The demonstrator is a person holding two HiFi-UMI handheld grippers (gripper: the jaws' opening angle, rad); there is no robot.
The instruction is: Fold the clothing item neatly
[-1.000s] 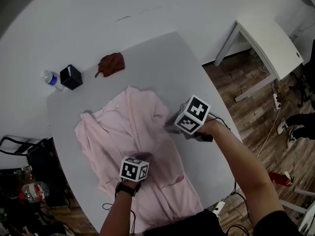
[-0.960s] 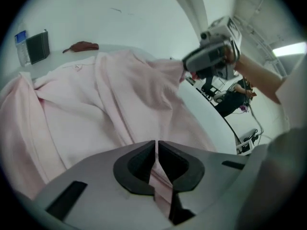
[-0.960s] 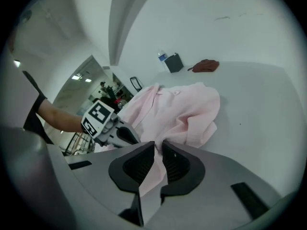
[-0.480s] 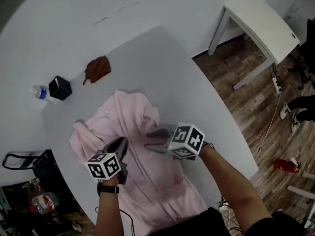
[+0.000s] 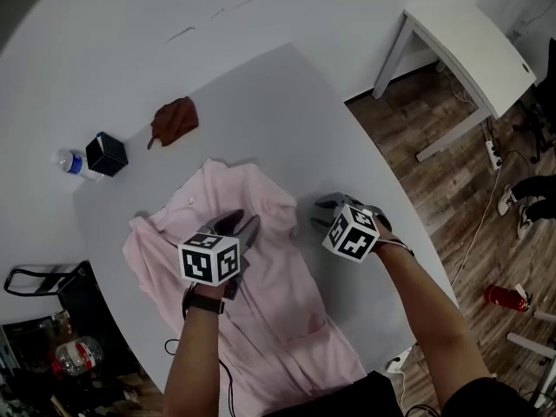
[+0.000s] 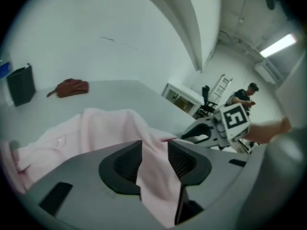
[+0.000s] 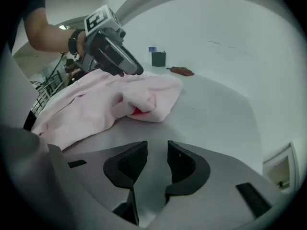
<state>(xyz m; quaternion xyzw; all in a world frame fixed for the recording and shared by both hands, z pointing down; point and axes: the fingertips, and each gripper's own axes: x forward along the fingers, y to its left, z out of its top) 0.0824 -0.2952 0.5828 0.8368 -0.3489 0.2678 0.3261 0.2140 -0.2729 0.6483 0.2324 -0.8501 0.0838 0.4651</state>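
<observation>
Pink long-sleeved cotton shirt (image 5: 278, 307) lies spread and rumpled across the grey desk (image 5: 261, 102), its lower end reaching the near edge by the person. The left gripper (image 5: 241, 222) sits over the shirt's middle; its jaws have just been opening and stand partly apart, with a fold of pink cloth draped between them. The right gripper (image 5: 316, 213) hangs over bare desk just beside the shirt's right side; its jaws have just been opening too and hold nothing. If the left hand pulls away before that fold drops free, it may drag the layer and spoil the crease. Bare desk lies to the right and beyond the collar; the crumpled brown cloth (image 5: 174, 120) and small black box (image 5: 106, 153) sit well apart
</observation>
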